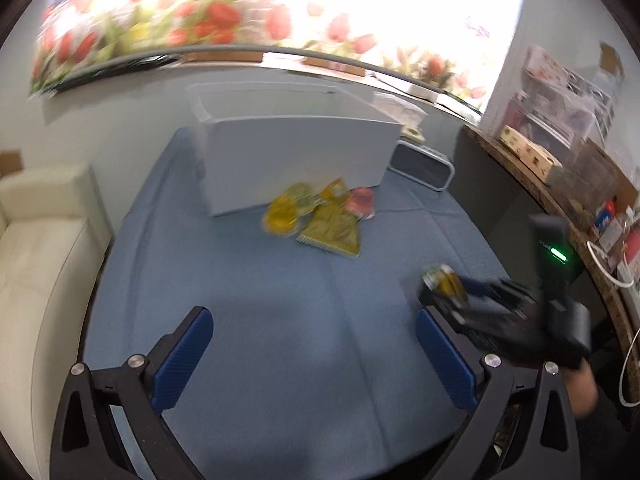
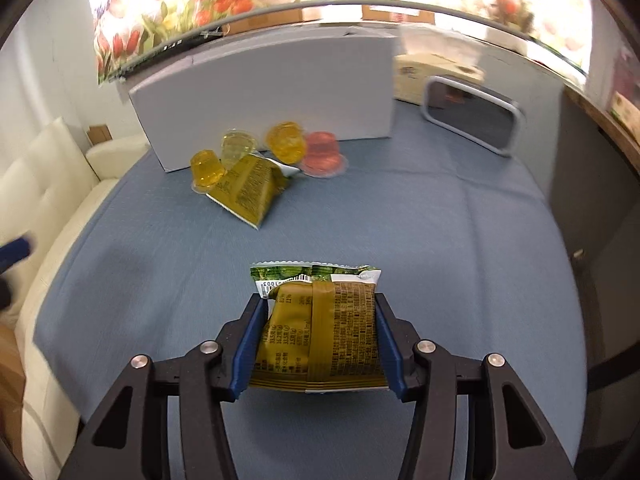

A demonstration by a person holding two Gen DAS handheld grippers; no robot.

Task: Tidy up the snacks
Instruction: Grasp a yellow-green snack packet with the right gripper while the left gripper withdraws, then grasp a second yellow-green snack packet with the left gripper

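My right gripper (image 2: 318,304) is shut on an olive-green snack packet (image 2: 320,332), its blue pads pressing both sides, held above the blue cloth (image 2: 400,220). From the left wrist view the right gripper (image 1: 444,286) shows at the right with the same packet (image 1: 442,280). Farther back lies a second olive packet (image 2: 250,184) among several jelly cups, yellow ones (image 2: 286,142) and a pink one (image 2: 322,152), in front of a white box (image 2: 264,96). My left gripper (image 1: 314,326) stands open over bare cloth, nothing between its fingers.
A silver-framed dark speaker (image 2: 470,114) stands right of the box. A cream sofa (image 1: 36,264) runs along the left edge of the table. A cluttered wooden shelf (image 1: 560,168) lines the right side. Floral curtain behind the box.
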